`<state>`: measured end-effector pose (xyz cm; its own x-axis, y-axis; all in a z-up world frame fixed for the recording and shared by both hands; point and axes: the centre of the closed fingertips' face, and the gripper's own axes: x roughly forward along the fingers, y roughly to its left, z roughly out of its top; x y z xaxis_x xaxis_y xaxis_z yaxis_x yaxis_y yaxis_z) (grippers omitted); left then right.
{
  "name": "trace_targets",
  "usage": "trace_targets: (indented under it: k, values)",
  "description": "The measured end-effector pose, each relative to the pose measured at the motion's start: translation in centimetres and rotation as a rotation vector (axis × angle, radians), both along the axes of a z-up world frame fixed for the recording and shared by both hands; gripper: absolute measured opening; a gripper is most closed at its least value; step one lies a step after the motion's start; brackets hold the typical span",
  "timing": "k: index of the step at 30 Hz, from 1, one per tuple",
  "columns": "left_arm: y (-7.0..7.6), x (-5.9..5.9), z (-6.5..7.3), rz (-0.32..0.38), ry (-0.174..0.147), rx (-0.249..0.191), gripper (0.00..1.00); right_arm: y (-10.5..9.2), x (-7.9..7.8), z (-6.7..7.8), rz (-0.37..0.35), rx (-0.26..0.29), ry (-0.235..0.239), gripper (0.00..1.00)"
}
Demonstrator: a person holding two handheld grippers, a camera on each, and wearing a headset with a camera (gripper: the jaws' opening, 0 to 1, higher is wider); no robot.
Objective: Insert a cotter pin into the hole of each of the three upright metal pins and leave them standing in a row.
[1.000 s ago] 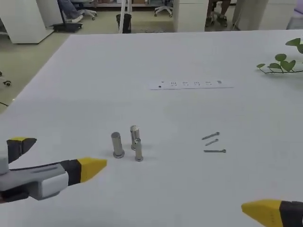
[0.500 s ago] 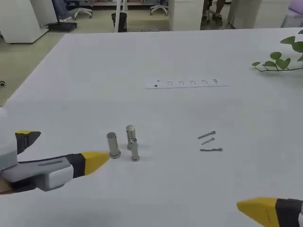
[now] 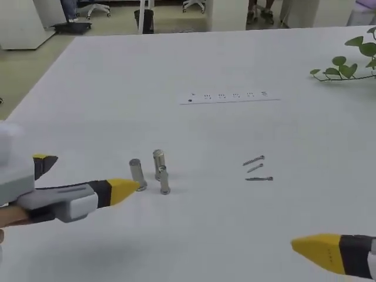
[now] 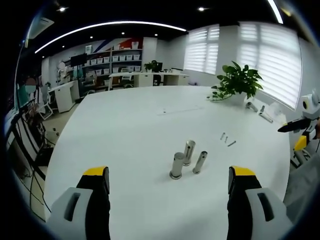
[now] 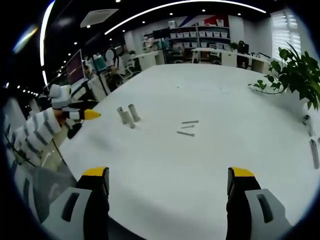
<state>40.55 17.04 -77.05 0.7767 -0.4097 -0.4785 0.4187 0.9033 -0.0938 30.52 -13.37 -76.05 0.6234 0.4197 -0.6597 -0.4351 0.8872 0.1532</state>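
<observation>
Three metal pins (image 3: 154, 173) stand upright in a tight cluster on the white table; the left gripper view shows them (image 4: 188, 159) straight ahead. Three cotter pins (image 3: 256, 168) lie loose to their right, also seen as cotter pins (image 5: 186, 128) in the right gripper view. My left gripper (image 3: 84, 176) is open and holds nothing, and its near yellow fingertip (image 3: 123, 191) sits just left of the pins. My right gripper (image 5: 167, 175) is open with nothing in it, far back from the parts; one yellow fingertip (image 3: 317, 251) of it shows at the bottom right of the head view.
A white power strip (image 3: 229, 97) lies flat at the middle of the table beyond the parts. A green plant (image 3: 346, 64) reaches in from the far right edge. The table's left edge (image 3: 35, 94) drops to a floor with office chairs.
My left gripper has moved forward and to the right, so its near fingertip is now close to the leftmost pin. The right gripper has hardly shifted. The head camera tilted slightly.
</observation>
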Motion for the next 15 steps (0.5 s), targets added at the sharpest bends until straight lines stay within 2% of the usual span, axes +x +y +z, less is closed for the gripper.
trace_targets:
  k: [5,10,15]
  values:
    - [-0.2,0.6,0.0,-0.021,-0.005,0.009,0.99,-0.3,-0.2,-0.2,0.006,-0.025,0.010,1.00]
    - [-0.5,1.1,-0.6,-0.037,0.002,0.020,0.99,-0.1,-0.2,-0.3,0.008,-0.019,0.011,1.00]
    - [-1.1,1.6,-0.9,-0.041,0.010,-0.014,0.99,0.0,-0.3,-0.3,0.015,-0.020,0.016,1.00]
